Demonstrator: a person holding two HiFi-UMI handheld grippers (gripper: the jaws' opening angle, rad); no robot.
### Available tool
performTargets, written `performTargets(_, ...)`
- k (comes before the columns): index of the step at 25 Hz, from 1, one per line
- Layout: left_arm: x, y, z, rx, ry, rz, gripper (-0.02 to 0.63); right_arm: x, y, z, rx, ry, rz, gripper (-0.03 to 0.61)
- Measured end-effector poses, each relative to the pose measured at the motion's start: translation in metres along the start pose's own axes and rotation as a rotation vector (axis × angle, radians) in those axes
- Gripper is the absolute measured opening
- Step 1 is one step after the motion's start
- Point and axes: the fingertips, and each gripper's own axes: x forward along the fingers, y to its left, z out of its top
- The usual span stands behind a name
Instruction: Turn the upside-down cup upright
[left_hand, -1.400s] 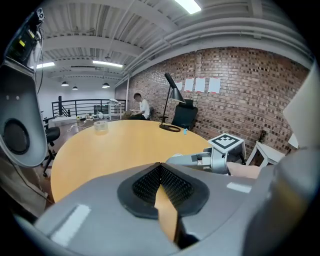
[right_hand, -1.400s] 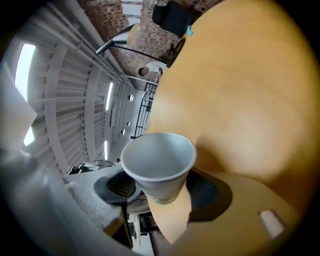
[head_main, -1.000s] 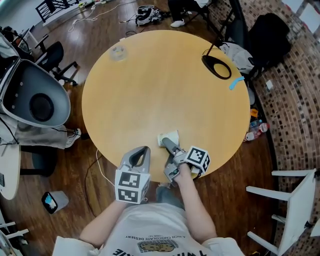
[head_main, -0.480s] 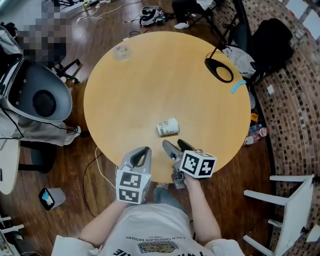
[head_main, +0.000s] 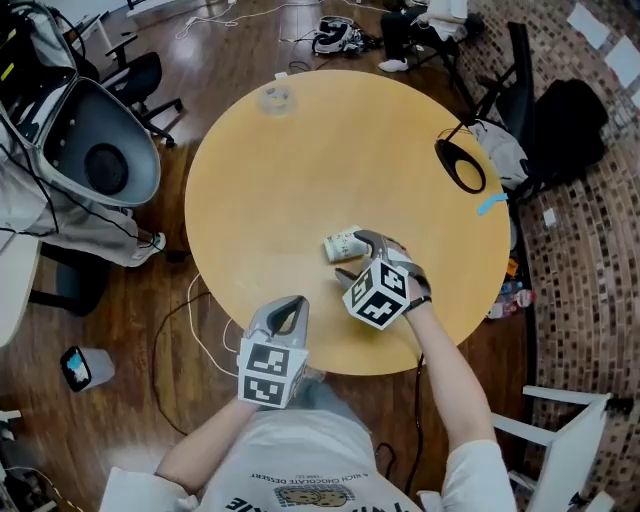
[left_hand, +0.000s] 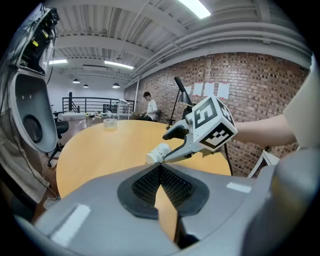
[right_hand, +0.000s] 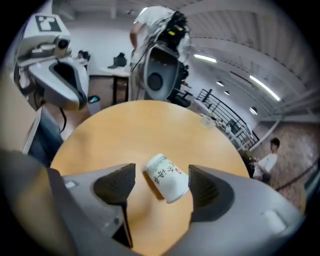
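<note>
A white paper cup (head_main: 342, 243) with print lies on its side on the round wooden table (head_main: 270, 190), right of the middle. My right gripper (head_main: 356, 257) is open and straddles it from the near right. In the right gripper view the cup (right_hand: 167, 178) lies between the two jaw tips, its rim toward the camera, and I see no contact. My left gripper (head_main: 289, 303) is shut and empty at the table's front edge. From the left gripper view, the cup (left_hand: 157, 153) sits just beyond the right gripper (left_hand: 168, 144).
A clear plastic cup (head_main: 275, 98) stands at the table's far edge. A black oval object (head_main: 460, 165) and a blue strip (head_main: 492, 205) sit at the right rim. A grey shell chair (head_main: 100, 155) is at the left and a white chair (head_main: 570, 430) at the lower right.
The right gripper drew back from the cup toward the front edge, then turned and came forward again, so its open jaws now stand either side of the lying cup. The left gripper stayed put.
</note>
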Motion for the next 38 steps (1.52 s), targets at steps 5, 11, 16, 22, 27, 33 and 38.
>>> performTargets(5, -0.010, 0.015, -0.012, -0.040, 0.003, 0.054, 0.006, 0.043, -0.003, 0.002, -0.387, 0.137, 0.077, 0.324)
performTargets(11, -0.016, 0.028, -0.016, -0.072, -0.004, 0.098, 0.006, 0.084, -0.001, 0.002, -0.665, 0.260, 0.195, 0.324)
performTargets(16, -0.020, 0.037, -0.022, -0.099, -0.011, 0.128, 0.006, 0.102, 0.002, -0.002, -0.751, 0.337, 0.222, 0.322)
performTargets(22, -0.023, 0.045, -0.023, -0.108, -0.009, 0.142, 0.006, 0.101, 0.005, 0.013, -0.677, 0.258, 0.158, 0.300)
performTargets(27, -0.018, 0.041, -0.022, -0.102, -0.010, 0.111, 0.006, 0.062, 0.007, 0.042, -0.260, -0.004, 0.044, 0.298)
performTargets(33, -0.011, 0.023, -0.008, -0.067, -0.033, 0.048, 0.006, -0.002, -0.002, 0.038, 0.347, -0.333, -0.083, 0.298)
performTargets(38, -0.002, 0.006, 0.000, -0.030, -0.037, 0.002, 0.006, -0.022, -0.012, -0.007, 0.710, -0.499, -0.295, 0.298)
